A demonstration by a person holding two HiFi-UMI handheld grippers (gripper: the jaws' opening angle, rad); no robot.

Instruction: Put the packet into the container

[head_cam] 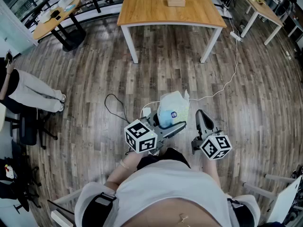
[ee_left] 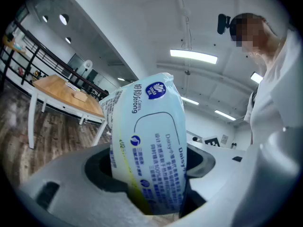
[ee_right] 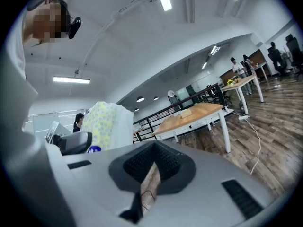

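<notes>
The only box in sight sits on the wooden table far ahead of both claws (contents too distant to tell). The packet is clamped in the left gripper, its long axis running out past the jaw tips, away from the person. The right gripper, just beside it, is closed on nothing. Both are held roughly level.

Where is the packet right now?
The packet is clamped in the left gripper, in the air above the wooden floor near the middle of the head view, just left of the right gripper.
</notes>
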